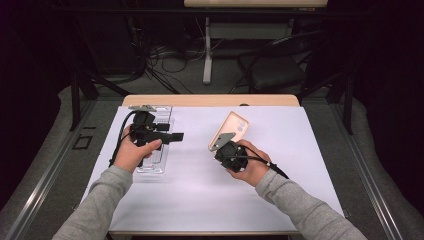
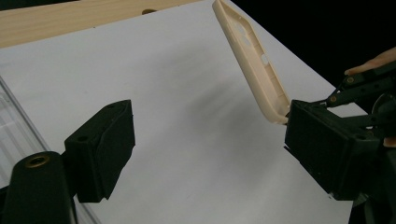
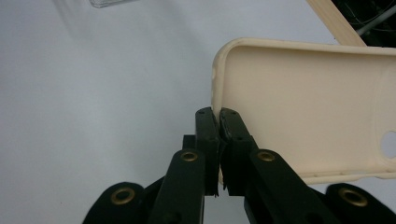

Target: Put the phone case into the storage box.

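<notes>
Two grippers over the white table mat (image 1: 280, 150). Right gripper (image 3: 218, 119) clamped tight on the rim of a cream soft plastic phone case (image 1: 231, 129), held tilted above mat centre. Left gripper (image 2: 205, 144) jaws wide apart, nothing between, above a clear plastic tray (image 1: 161, 114) at left edge.

One phone case (image 1: 231, 129), one clear tray (image 1: 159, 161), two grippers (image 1: 176, 136) (image 1: 218, 145), all on one table (image 1: 300, 150).
</notes>
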Demonstrator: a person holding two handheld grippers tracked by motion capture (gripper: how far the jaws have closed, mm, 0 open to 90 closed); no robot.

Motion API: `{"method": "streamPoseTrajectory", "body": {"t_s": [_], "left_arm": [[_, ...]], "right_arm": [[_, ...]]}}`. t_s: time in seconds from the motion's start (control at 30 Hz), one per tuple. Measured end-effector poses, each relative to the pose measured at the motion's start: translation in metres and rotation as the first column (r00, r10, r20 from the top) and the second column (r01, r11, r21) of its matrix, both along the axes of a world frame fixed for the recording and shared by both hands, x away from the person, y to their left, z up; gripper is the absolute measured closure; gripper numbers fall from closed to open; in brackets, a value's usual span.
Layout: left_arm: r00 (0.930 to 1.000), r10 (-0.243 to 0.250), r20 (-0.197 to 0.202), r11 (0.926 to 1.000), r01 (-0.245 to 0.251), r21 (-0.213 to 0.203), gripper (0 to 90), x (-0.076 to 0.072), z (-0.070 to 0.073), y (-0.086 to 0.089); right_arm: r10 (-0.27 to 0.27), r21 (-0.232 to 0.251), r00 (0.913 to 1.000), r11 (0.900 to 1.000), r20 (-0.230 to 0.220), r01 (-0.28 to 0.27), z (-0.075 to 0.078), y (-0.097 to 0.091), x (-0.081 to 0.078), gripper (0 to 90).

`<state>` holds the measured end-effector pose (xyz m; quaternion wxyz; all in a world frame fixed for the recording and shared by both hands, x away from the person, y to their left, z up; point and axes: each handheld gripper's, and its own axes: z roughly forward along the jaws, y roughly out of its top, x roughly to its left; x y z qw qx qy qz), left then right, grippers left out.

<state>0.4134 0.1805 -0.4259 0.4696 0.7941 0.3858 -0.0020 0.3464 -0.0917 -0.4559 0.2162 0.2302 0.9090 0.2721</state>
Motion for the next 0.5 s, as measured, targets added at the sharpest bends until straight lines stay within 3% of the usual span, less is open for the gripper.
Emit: {"method": "streamPoseTrajectory", "body": {"t_s": [0.27, 0.5], "left_arm": [[0.9996, -0.016, -0.024, 0.9998, 0.017, 0.008, 17.3, 0.01, 0.0, -0.013], [0.9989, -0.023, -0.041, 0.9995, 0.024, 0.018, 24.2, 0.015, 0.001, -0.021]], "right_arm": [[0.015, -0.004, 0.9997, 0.9999, 0.019, -0.015, 0.001, 0.003, 0.0, 87.4], [0.03, -0.015, 0.9994, 0.9995, 0.02, -0.029, 0.0, 0.004, -0.001, 87.3]]}}
